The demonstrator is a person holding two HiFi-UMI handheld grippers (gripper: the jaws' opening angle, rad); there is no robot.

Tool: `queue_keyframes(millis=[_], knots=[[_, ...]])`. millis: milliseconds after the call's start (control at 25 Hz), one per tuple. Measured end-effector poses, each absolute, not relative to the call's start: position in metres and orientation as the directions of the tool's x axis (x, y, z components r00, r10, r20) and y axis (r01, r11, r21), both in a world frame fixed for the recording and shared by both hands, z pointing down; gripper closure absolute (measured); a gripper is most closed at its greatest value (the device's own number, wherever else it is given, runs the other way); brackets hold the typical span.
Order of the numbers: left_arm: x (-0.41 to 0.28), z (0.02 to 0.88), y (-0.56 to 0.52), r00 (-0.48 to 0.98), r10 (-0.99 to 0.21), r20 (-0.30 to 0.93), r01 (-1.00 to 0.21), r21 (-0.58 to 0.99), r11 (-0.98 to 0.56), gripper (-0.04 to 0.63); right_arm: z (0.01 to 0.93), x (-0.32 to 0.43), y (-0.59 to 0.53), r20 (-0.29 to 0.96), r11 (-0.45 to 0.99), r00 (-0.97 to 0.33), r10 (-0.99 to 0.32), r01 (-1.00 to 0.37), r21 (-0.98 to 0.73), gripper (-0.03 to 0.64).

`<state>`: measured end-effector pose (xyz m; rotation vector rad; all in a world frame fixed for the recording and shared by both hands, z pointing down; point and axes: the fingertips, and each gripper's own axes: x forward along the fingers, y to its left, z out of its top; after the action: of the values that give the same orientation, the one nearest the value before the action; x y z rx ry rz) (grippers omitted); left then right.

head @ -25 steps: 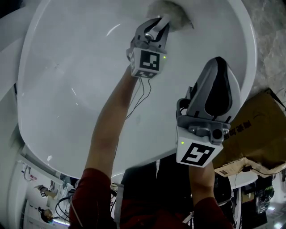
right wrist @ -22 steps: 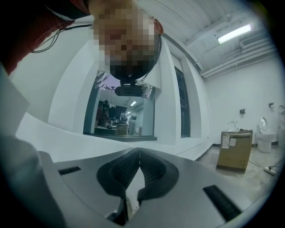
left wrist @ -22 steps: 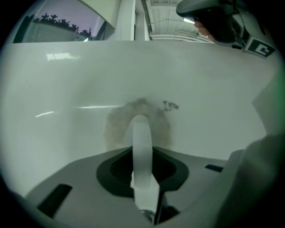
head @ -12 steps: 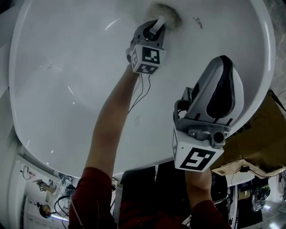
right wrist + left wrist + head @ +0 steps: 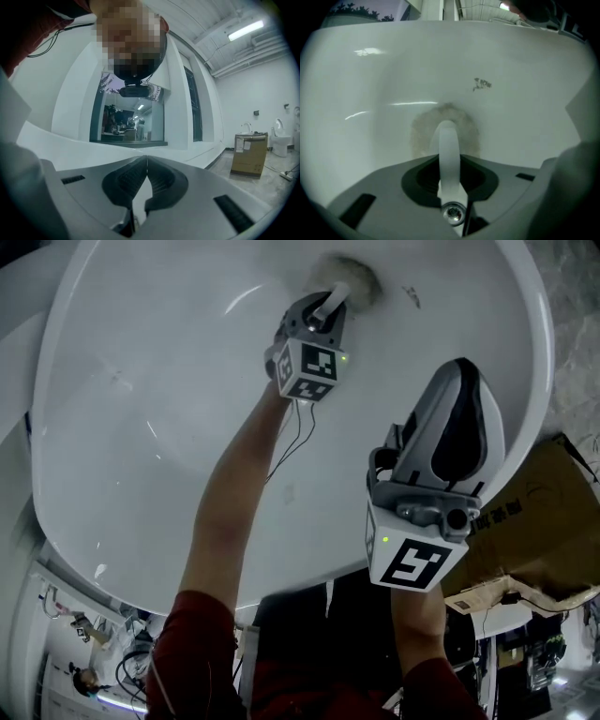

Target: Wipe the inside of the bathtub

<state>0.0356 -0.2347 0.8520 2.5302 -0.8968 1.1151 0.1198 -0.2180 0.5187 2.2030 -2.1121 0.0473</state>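
The white bathtub point(image 5: 141, 427) fills the head view. My left gripper point(image 5: 330, 307) reaches to its far wall, shut on the white handle point(image 5: 449, 145) of a scrubber. The scrubber's fluffy beige pad point(image 5: 349, 277) lies against the tub wall; it also shows behind the handle as the pad point(image 5: 421, 133) in the left gripper view. A small dark smudge point(image 5: 482, 84) marks the wall above and right of it. My right gripper point(image 5: 461, 369) hovers over the tub's near right side, shut and empty, its tips point(image 5: 146, 161) pointing up toward the room.
A cardboard box point(image 5: 539, 521) sits on the floor right of the tub, and a taped box point(image 5: 249, 153) stands further off. A window point(image 5: 131, 112) in a white wall faces the right gripper. Clutter and cables point(image 5: 84, 671) lie at the lower left.
The left gripper and the scrubber pad have slid a little along the tub's far wall. The right gripper has stayed almost where it was.
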Motion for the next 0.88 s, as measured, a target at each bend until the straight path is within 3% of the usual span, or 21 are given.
queue_keyframes(millis=[560,880], knots=[[0.032,0.637,-0.286,0.590,-0.644,0.487,-0.677,-0.137,-0.723,0.502,0.388,0.097,-0.208,-0.060,-0.010,0.004,-0.998,-0.995,0.099,0.604],[0.021,0.523,-0.319,0.533,-0.763,0.365,-0.743,-0.230,-0.629,0.502,0.327,0.092,-0.198,-0.111,-0.022,0.010,-0.994,-0.994,0.107,0.604]])
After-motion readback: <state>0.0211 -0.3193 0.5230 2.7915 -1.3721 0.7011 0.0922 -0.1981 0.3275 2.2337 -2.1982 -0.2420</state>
